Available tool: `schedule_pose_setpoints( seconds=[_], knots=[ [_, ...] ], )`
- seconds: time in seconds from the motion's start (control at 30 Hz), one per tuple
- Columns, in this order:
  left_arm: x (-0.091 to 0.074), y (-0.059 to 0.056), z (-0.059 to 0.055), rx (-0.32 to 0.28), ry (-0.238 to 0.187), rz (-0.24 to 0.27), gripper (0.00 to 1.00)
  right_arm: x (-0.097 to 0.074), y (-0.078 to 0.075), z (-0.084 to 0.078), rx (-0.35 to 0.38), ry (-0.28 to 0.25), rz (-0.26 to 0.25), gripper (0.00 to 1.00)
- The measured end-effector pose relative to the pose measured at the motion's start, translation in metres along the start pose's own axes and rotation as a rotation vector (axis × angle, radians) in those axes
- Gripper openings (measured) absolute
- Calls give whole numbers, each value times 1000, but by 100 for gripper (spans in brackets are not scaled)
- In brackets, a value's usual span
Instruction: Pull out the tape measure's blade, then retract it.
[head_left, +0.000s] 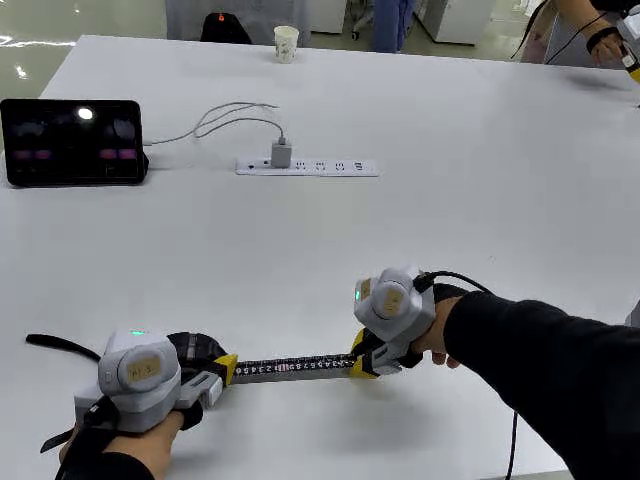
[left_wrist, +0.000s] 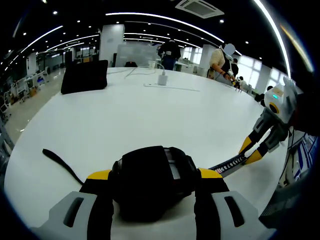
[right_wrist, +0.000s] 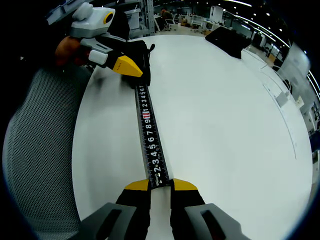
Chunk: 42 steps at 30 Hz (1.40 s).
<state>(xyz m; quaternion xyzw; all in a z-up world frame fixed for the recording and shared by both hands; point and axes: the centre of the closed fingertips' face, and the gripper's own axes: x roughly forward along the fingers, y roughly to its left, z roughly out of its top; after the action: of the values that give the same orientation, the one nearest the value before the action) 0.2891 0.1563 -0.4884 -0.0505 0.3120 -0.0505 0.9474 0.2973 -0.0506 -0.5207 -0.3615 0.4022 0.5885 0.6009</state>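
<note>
A black tape measure case (left_wrist: 152, 180) lies on the white table, and my left gripper (left_wrist: 152, 175) is shut on it, yellow-tipped jaws on either side. The case (head_left: 197, 352) is at the lower left of the head view, with its black wrist strap (head_left: 60, 345) trailing to the left. The dark numbered blade (head_left: 293, 366) runs out flat over the table to my right gripper (head_left: 368, 362). In the right gripper view the blade (right_wrist: 148, 135) reaches back to the case (right_wrist: 137, 52), and my right gripper (right_wrist: 160, 186) is shut on the blade's end.
A dark tablet (head_left: 72, 141) stands at the far left. A white power strip (head_left: 307, 167) with a charger and cable lies mid-table. A paper cup (head_left: 286, 43) sits near the far edge. The near table edge (head_left: 540, 462) lies close to my right arm.
</note>
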Motion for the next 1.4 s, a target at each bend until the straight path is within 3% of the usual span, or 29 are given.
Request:
schedule_pose_setpoints(
  seconds=[1.4],
  knots=[
    [1,-1,0,0,1,-3,61,7,3,13,18,-15,-1,11]
  ],
)
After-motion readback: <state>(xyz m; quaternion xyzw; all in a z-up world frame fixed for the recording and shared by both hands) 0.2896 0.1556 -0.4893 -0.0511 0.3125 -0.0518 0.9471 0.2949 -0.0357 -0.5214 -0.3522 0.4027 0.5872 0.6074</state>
